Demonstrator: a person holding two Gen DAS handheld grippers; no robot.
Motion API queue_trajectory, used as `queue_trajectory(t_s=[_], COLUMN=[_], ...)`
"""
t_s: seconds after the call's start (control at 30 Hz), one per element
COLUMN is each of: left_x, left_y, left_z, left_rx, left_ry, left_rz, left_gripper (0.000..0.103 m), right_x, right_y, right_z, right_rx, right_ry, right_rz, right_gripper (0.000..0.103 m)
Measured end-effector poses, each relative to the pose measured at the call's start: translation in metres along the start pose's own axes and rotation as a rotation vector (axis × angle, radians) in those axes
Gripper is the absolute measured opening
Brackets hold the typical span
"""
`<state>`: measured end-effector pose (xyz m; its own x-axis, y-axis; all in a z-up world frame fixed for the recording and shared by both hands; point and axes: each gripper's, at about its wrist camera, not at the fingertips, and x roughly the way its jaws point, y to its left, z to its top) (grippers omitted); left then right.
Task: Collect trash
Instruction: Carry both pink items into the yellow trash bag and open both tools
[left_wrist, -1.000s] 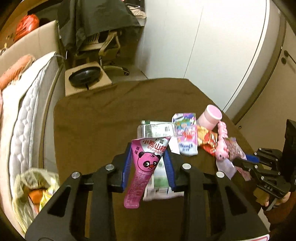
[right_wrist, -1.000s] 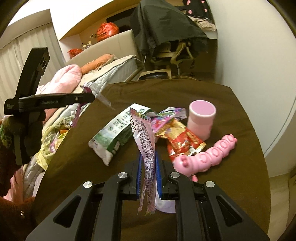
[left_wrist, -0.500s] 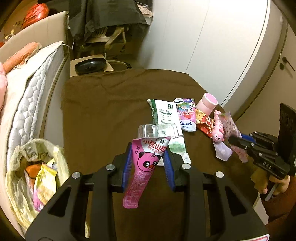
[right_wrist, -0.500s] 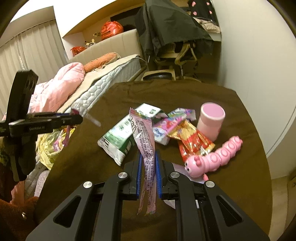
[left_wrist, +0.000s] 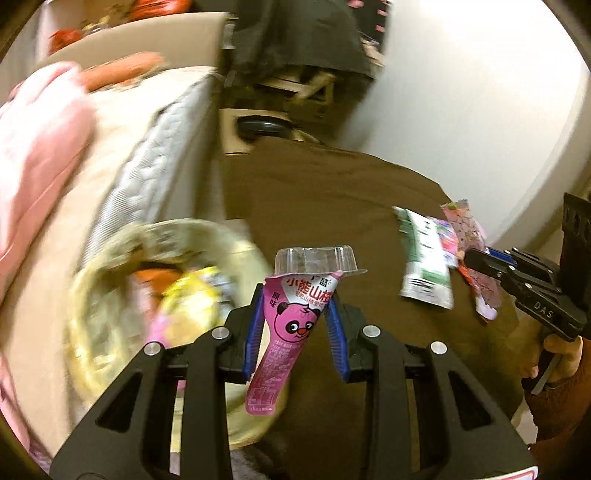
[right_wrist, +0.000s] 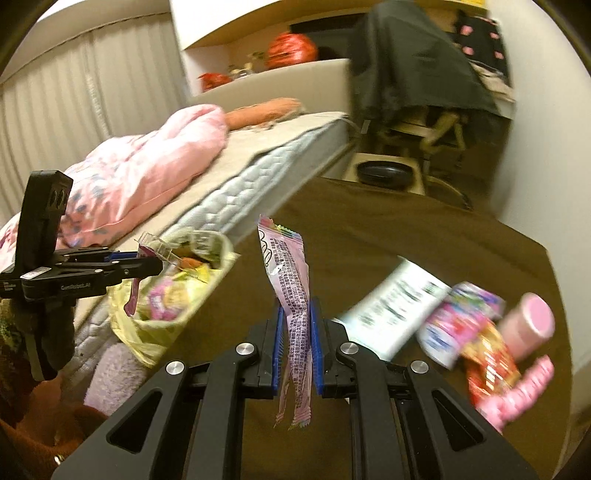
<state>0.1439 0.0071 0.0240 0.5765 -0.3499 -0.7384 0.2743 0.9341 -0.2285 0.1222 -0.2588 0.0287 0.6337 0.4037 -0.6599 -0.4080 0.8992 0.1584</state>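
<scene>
Pink panda-print lid (left_wrist: 291, 332) with clear plastic cup (left_wrist: 316, 260) pinched in left tongs (left_wrist: 295, 328), frame centre, beside yellow trash bag (left_wrist: 110, 295) at lower left. Right tongs (right_wrist: 295, 347) clamp pink wrapper (right_wrist: 291, 295) over brown counter (right_wrist: 406, 236). Risk: early release drops cup outside bag rim; floppy wrapper slips free.

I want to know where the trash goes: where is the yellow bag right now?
The yellow bag hangs off the table's left edge, beside the mattress. In the right wrist view the left gripper hovers over its mouth; the left wrist view shows it lower left.
</scene>
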Motion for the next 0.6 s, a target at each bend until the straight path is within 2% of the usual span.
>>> queue_trajectory(t_s=[0.13, 0.3, 0.6], left_x=[-0.013, -0.006, 0.009], left_y=[0.056, 0.106, 0.132], left_z=[-0.009, -0.018, -0.027], left_rx=[-0.105, -0.214, -0.249], left_ry=[-0.015, 0.017, 0.062], left_rz=[0.046, 0.048, 0.042], left_gripper=[0.030, 0.030, 0.030], right_x=[0.033, 0.075, 0.145], right_y=[0.037, 0.079, 0.121], right_z=[0.023, 0.040, 0.046], right_rx=[-0.046, -0.101, -0.113], right_ry=[0.019, 0.058, 0.156], right_rz=[0.065, 0.134, 0.238], right_gripper=[0.013, 0.013, 0.013])
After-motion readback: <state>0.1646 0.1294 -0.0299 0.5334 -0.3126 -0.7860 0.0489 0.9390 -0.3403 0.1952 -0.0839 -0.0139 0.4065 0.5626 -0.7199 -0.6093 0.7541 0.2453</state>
